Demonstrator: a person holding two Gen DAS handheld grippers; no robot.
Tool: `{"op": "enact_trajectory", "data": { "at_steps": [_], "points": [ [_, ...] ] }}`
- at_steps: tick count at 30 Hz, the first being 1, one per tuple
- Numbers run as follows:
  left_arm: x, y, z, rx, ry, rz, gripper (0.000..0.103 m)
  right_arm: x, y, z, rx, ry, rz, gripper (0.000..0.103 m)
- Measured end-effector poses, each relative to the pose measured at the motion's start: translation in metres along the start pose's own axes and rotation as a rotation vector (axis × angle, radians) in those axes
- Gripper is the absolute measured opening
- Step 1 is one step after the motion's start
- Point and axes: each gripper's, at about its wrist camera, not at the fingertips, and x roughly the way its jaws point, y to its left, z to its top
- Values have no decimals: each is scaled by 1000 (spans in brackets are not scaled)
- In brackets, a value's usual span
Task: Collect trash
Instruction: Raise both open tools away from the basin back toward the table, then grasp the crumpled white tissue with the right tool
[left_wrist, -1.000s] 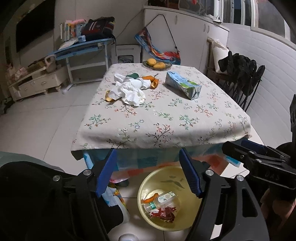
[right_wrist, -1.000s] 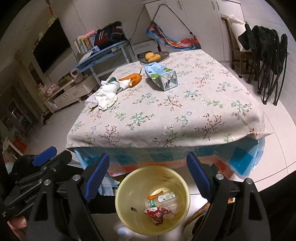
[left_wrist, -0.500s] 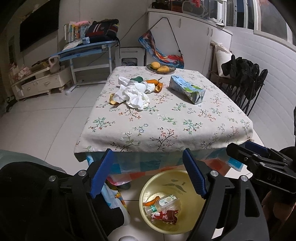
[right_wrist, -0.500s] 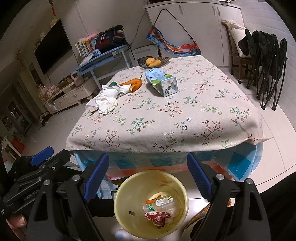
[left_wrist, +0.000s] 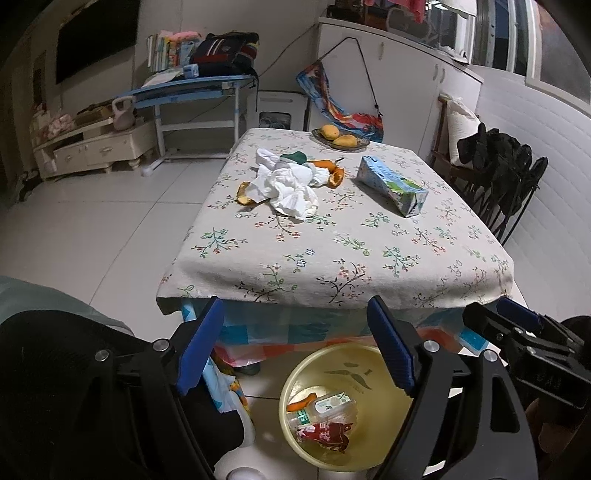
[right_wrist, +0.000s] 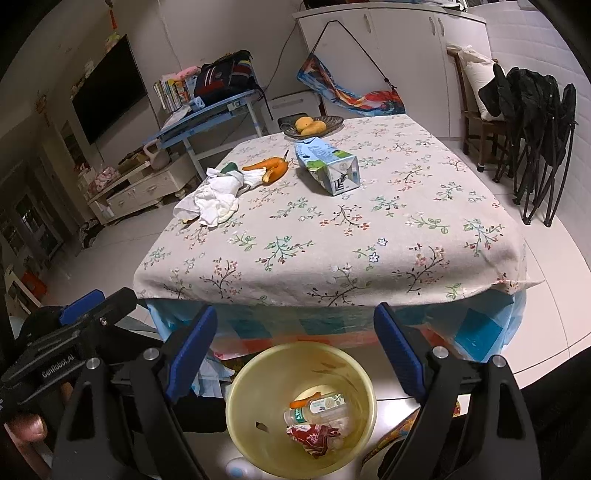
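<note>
Both grippers hang over the yellow bin (right_wrist: 301, 406) at the bottom of the frame. The left gripper (left_wrist: 295, 347) has its fingers spreading apart with nothing between them; the right gripper (right_wrist: 295, 349) is wide and empty. Trash remains on the bench (right_wrist: 369, 258): crumpled tissues (left_wrist: 286, 184) with orange peel (left_wrist: 330, 173) at upper centre, and a milk carton (right_wrist: 328, 170), possibly not empty. Tissue could tear or shed peel when grabbed, and the carton might leak.

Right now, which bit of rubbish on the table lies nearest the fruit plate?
The blue-and-white drink carton, lying on its side just in front of the fruit plate. The orange peel and crumpled tissues lie farther left.
</note>
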Motion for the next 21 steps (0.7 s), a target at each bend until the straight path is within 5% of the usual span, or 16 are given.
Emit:
{"op": "enact_trajectory", "data": {
  "at_steps": [10,21],
  "points": [
    [3,4,3,-25,-2,7,79,2,1,0,-1,3,1,83],
    [8,36,53,-104,-58,30,81,26,22,18,-58,2,32,84]
  ]
}}
